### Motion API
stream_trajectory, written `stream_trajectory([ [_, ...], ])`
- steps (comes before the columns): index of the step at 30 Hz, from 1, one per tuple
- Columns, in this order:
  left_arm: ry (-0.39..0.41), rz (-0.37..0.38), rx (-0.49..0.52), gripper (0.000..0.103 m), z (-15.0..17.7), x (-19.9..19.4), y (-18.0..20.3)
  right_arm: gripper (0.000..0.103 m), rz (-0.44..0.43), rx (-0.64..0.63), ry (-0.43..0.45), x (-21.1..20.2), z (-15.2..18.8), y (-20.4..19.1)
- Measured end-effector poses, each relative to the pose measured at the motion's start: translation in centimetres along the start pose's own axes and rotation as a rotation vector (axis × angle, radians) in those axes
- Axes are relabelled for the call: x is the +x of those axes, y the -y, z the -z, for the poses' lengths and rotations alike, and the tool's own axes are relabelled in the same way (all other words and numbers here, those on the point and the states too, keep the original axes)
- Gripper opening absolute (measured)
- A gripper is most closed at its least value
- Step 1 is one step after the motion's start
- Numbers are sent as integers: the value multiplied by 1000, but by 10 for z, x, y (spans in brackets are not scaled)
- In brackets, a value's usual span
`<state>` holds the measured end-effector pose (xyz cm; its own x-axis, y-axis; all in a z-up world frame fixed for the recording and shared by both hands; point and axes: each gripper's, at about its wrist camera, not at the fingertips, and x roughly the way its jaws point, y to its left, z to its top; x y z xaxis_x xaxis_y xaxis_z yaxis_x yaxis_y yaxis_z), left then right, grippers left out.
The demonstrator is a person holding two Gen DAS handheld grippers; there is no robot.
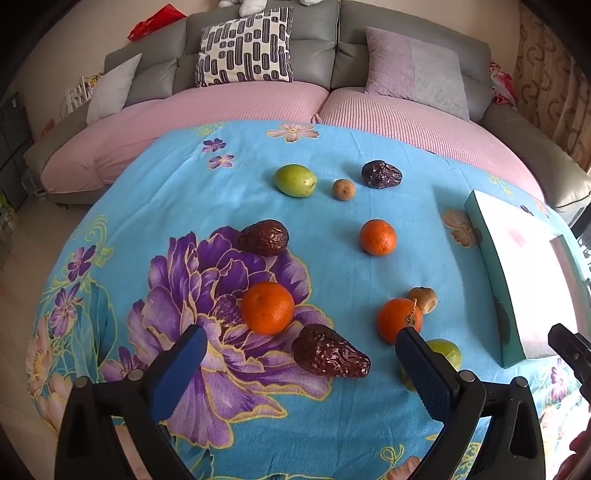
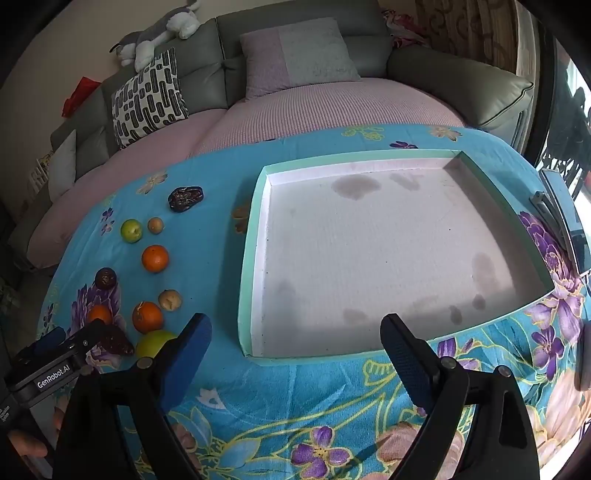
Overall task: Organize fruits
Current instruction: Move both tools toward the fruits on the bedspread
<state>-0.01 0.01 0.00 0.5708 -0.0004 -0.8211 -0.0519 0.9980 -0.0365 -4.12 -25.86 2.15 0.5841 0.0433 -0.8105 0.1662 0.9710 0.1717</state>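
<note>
1. Fruits: three oranges, nearest (image 1: 267,307); three wrinkled dates, nearest (image 1: 330,356); two green fruits, far one (image 1: 294,180); two small brown fruits, far one (image 1: 343,189). All lie loose on my flowered blue cloth (image 1: 184,177).
2. Tray (image 2: 252,236): shallow, stained white inside, right of the fruit.
3. My left claw (image 1: 301,343): wide, holding nothing, above the nearest date.
4. My right claw (image 2: 295,328): wide, holding nothing, at the tray's near edge.

Cloth (image 1: 332,147) on table: sky blue, printed with purple, pink and yellow-outlined flowers.
Oranges (image 1: 267,307): three, bright orange.
Dates (image 1: 330,356): three, dark reddish-brown, wrinkled.
Green fruits (image 1: 294,180): two, yellow-green.
Small round fruits (image 1: 343,189): two, tan-brown.
Tray (image 2: 255,236): mint-green rim, white stained floor.
Hand-held gripper pads (image 1: 424,373): dark blue on black arms.
Sofa (image 1: 317,33): grey, pink cover; one cushion (image 1: 245,48) white with black dashes.
</note>
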Motion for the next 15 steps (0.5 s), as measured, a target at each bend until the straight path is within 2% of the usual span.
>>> stream_trajectory([
  [15,-2,-2,4,103,1,0,0,93,3,0,-2,3,1,-1],
])
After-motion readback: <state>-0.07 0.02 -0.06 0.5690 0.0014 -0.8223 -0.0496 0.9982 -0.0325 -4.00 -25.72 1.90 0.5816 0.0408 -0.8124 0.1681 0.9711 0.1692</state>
